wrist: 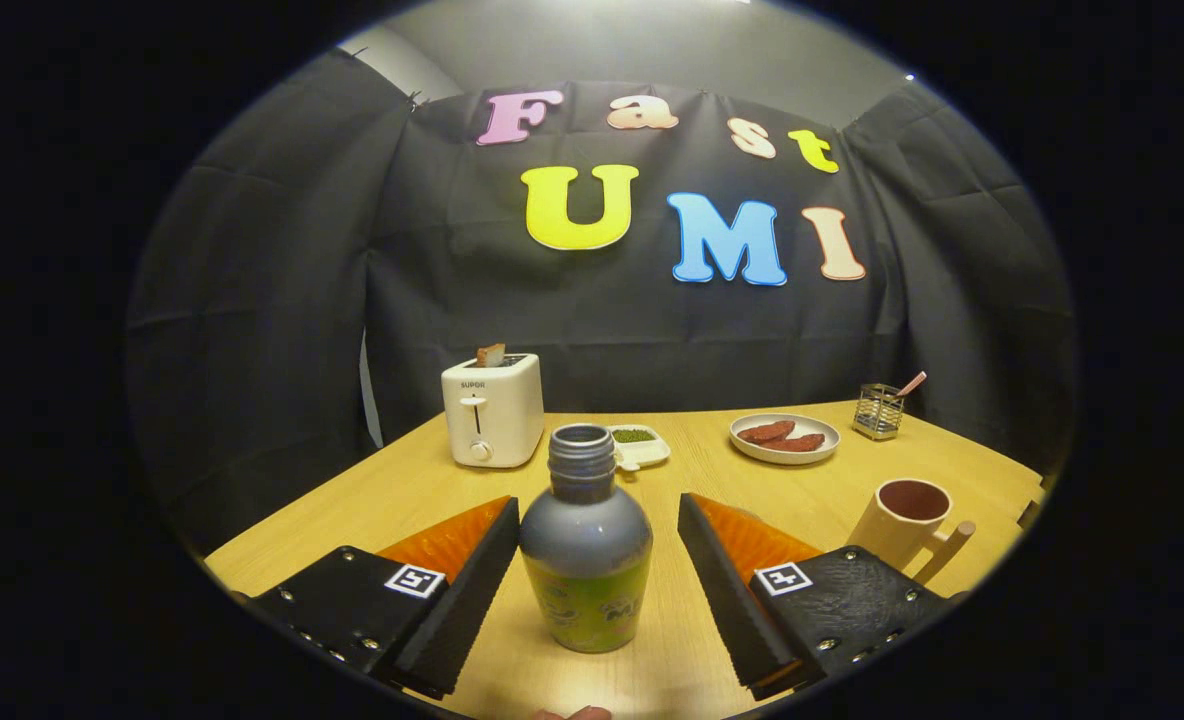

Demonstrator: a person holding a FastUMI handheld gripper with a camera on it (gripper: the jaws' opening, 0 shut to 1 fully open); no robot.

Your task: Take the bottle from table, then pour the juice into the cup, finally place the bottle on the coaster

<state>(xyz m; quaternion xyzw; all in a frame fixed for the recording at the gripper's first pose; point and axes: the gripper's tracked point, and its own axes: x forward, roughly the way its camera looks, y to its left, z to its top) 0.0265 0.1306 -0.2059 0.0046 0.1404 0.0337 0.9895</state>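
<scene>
Bottle upright on the bench, cap off, mouth open, dark grey above and green label below, standing between the two fingers of the tongs. Tongs wide open, holding nothing: left pad close beside the bottle's shoulder, perhaps just brushing it, hard to tell; right pad clearly apart, a strip of bare wood showing between. No grip taken yet, so even the first step, lifting the bottle, judged as not yet done. Just beyond the right finger, to the right of the bottle, the cup, pale with a side handle, its inside dark; whether any juice already lies in it cannot be told, but with the bottle unlifted, pouring judged as still ahead. No coaster to be picked out with certainty, so the final resting place left unsettled. Farther back, behind the bottle, a small white dish with something green in it, and left of that a white toaster with a slice poking from the top. Off toward the right rear, a plate carrying two reddish-brown pieces, and beyond it a wire holder with a pink-tipped utensil leaning out. At the near rim of the bench, below the bottle, a fingertip or two of a person. Remaining, by this reading: close on the bottle, lift, tip over the cup, set down on the coaster.
</scene>
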